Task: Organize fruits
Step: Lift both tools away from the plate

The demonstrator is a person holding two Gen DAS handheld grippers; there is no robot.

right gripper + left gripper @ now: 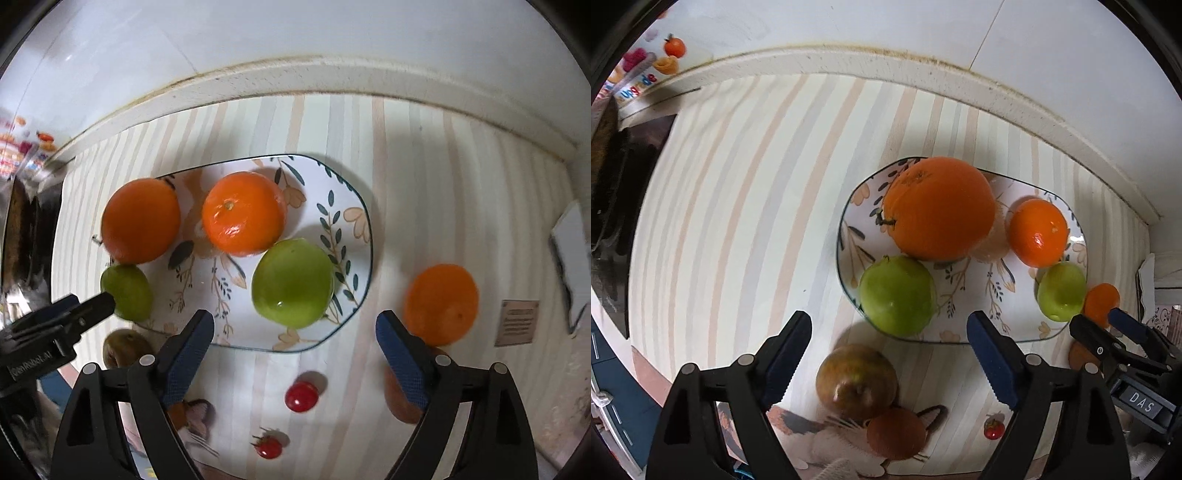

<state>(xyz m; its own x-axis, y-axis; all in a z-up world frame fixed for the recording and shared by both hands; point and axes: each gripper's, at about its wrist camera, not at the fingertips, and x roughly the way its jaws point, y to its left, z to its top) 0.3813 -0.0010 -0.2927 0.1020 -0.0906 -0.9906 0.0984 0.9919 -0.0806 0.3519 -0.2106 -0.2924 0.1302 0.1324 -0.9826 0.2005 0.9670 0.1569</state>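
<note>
A flowered plate (1021, 258) holds a big orange (938, 208), a mandarin (1038, 232) and two green apples (895, 295) (1062, 291). My left gripper (888, 319) points down, open and empty, its tips just short of the left green apple. A brownish pear (855, 378) and a brown round fruit (895, 432) lie on the cloth below it. In the right wrist view my right gripper (295, 317) hangs open and empty above the near edge of the other green apple (293, 282) on the plate (343, 206). An orange (439, 302) lies off the plate beside its right finger.
The striped cloth carries two cherry tomatoes (301, 396) (269, 446) and a brown fruit (400, 402) partly hidden by my right finger. A white wall ledge (849, 62) runs along the back. A dark appliance (620, 206) stands at the left. A white card (570, 254) lies far right.
</note>
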